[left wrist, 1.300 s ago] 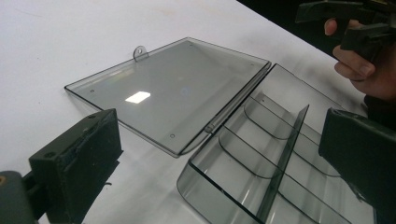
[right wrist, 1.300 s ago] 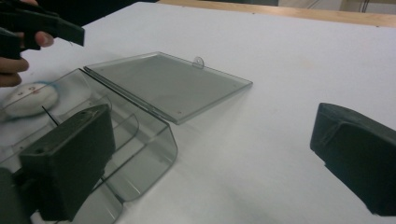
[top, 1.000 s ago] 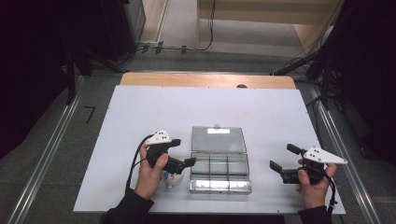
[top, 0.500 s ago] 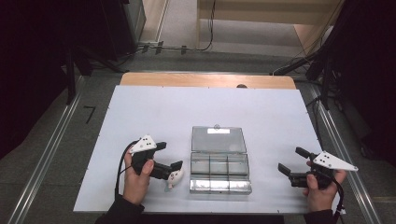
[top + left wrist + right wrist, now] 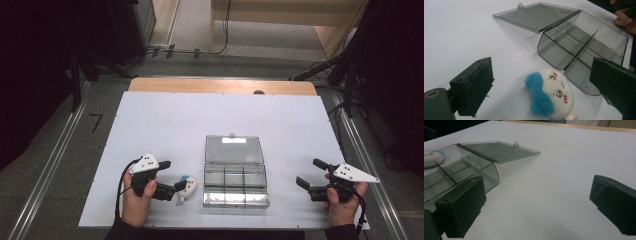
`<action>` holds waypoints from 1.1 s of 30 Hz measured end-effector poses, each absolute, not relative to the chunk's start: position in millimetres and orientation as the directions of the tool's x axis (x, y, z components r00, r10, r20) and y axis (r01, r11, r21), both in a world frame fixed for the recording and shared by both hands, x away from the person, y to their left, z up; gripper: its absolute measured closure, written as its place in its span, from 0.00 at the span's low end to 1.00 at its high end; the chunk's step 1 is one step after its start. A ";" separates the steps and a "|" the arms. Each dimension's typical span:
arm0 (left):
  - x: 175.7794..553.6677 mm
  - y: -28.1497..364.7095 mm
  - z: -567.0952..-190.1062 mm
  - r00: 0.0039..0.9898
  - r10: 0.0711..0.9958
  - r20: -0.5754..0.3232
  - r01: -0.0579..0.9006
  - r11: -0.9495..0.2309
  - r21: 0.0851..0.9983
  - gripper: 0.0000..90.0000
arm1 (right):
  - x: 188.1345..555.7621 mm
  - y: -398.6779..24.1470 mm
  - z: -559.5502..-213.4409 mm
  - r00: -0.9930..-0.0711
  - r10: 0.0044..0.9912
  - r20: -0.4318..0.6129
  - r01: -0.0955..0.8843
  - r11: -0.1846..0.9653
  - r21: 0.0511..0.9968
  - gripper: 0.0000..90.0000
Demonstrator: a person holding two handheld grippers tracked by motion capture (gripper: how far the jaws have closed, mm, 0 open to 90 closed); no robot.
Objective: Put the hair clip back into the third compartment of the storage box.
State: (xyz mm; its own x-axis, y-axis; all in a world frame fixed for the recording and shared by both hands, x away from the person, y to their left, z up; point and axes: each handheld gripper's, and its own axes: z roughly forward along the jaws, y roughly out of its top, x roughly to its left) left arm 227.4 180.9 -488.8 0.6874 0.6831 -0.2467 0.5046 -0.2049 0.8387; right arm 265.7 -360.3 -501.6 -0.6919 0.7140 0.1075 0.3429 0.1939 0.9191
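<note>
- Your left gripper (image 5: pixel 172 180) stood wide open, holding nothing; in the left gripper view the plush toy (image 5: pixel 551 96) lay on the table between its jaws, not touched by either.
- From that gripper the toy lay straight ahead, so your left hand (image 5: pixel 136 200) was clearly nearer than the right.
- Its long axis ran roughly along the gripper's line, the face turned up, the blue part nearer to you.
- Just beyond it stood the open clear box (image 5: pixel 235 185), all compartments empty.
- Your right gripper (image 5: pixel 311 174) was wide open too, well apart from the toy.
</note>
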 end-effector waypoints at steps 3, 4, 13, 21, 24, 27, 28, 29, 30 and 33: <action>223.7 181.3 -492.3 0.684 0.689 -0.240 0.514 -0.221 0.829 0.11 | 266.6 -361.1 -502.1 -0.689 0.715 0.117 0.348 0.185 0.919 0.00; 222.5 180.8 -493.8 0.682 0.690 -0.241 0.518 -0.223 0.826 0.13 | 266.6 -361.6 -502.2 -0.688 0.716 0.120 0.349 0.182 0.919 0.00; 217.4 164.5 -503.3 0.677 0.701 -0.225 0.549 -0.278 0.788 0.20 | 267.4 -360.2 -502.9 -0.689 0.716 0.118 0.355 0.191 0.915 0.00; 215.0 149.4 -508.1 0.679 0.717 -0.159 0.547 -0.349 0.761 0.32 | 268.2 -359.7 -503.4 -0.688 0.716 0.117 0.359 0.195 0.913 0.00; 214.4 145.7 -509.5 0.677 0.722 -0.147 0.550 -0.363 0.752 0.34 | 268.2 -359.4 -503.5 -0.686 0.718 0.117 0.360 0.195 0.912 0.00; 214.3 142.9 -511.1 0.672 0.730 -0.126 0.553 -0.381 0.741 0.37 | 268.3 -359.3 -503.6 -0.686 0.719 0.116 0.360 0.195 0.912 0.00; 214.2 142.3 -511.5 0.672 0.731 -0.120 0.553 -0.387 0.738 0.39 | 268.3 -359.1 -503.6 -0.686 0.719 0.115 0.359 0.196 0.912 0.00; 214.0 141.3 -512.1 0.670 0.734 -0.113 0.552 -0.390 0.737 0.41 | 268.3 -359.0 -503.6 -0.685 0.719 0.114 0.359 0.198 0.912 0.00; 213.9 140.8 -512.4 0.672 0.733 -0.104 0.549 -0.399 0.734 0.42 | 268.3 -358.8 -503.7 -0.685 0.720 0.113 0.360 0.199 0.912 0.00; 213.2 140.7 -512.2 0.676 0.730 -0.099 0.545 -0.405 0.734 0.46 | 268.4 -358.4 -503.8 -0.683 0.721 0.112 0.361 0.200 0.911 0.00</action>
State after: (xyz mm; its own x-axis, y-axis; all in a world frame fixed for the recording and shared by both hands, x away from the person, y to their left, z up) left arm 213.2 140.7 -512.2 0.6759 0.7303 -0.0993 0.5454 -0.4051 0.7338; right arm 268.4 -358.4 -503.8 -0.6833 0.7214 0.1125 0.3608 0.1998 0.9110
